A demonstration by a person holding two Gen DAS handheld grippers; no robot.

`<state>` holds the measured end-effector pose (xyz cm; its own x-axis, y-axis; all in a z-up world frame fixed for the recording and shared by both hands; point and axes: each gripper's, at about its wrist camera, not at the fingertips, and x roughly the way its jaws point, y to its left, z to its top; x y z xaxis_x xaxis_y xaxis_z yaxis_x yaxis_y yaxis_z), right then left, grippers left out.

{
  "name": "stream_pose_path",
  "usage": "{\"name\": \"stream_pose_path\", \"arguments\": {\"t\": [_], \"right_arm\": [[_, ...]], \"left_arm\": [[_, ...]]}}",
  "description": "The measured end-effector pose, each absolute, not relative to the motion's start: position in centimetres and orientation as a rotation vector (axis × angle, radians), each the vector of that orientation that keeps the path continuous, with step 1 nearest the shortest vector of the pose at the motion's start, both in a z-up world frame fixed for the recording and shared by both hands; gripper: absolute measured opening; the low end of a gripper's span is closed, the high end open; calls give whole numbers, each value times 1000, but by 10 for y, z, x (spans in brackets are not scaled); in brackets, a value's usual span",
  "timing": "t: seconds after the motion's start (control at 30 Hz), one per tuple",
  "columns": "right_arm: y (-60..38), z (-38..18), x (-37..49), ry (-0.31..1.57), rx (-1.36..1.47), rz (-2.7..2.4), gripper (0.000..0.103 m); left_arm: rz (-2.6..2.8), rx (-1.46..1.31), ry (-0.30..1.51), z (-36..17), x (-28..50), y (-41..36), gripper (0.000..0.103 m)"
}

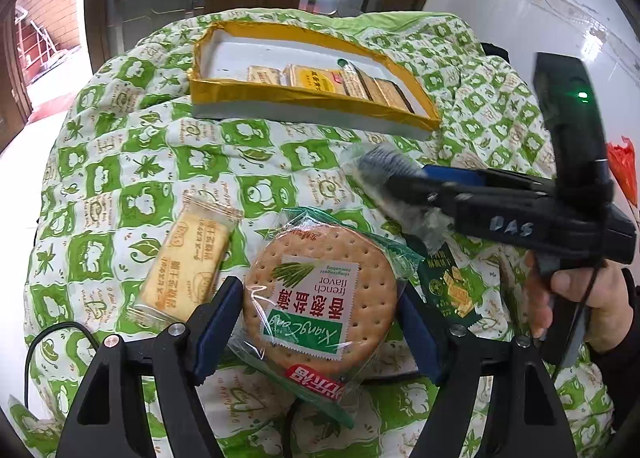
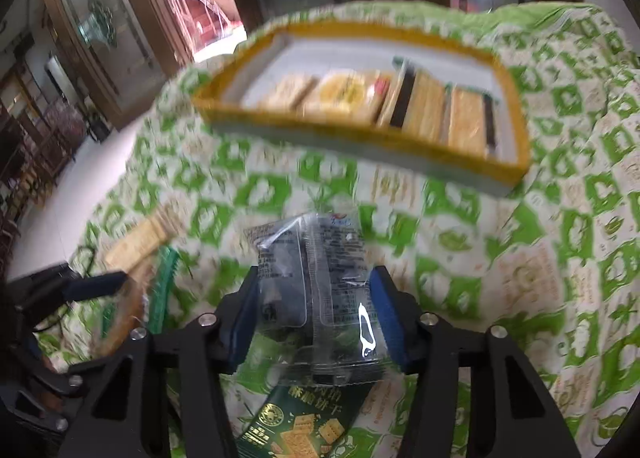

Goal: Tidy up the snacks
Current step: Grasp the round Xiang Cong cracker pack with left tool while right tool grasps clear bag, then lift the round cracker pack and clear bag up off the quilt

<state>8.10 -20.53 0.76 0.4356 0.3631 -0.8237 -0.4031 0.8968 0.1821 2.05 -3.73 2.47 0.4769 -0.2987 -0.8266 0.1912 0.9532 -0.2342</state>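
Gripping a dark clear-wrapped snack (image 2: 316,290), the right claw (image 2: 314,314) hovers while the left claw (image 1: 320,318) clamps the round cracker pack (image 1: 316,294), yellow-rimmed tray (image 1: 280,99) at twelve o'clock.

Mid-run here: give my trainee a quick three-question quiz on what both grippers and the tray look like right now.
1. True or false: the left gripper has its fingers on either side of the round cracker pack.
2. What does the right gripper hold? A) clear-wrapped dark snack pack B) cheese biscuit pack C) nothing
3. Fill in: the snacks already sorted lie in the ____-rimmed tray.

Key: 1 true; 2 A; 3 yellow.
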Motion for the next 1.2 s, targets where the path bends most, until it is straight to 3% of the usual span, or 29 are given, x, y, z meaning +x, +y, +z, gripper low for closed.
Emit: {"name": "stream_pose_path", "arguments": {"t": [1.2], "right_arm": [[-216,21,80,966,25,501,53]], "left_arm": [[-156,-142,976,44,27,-25,79]]}}
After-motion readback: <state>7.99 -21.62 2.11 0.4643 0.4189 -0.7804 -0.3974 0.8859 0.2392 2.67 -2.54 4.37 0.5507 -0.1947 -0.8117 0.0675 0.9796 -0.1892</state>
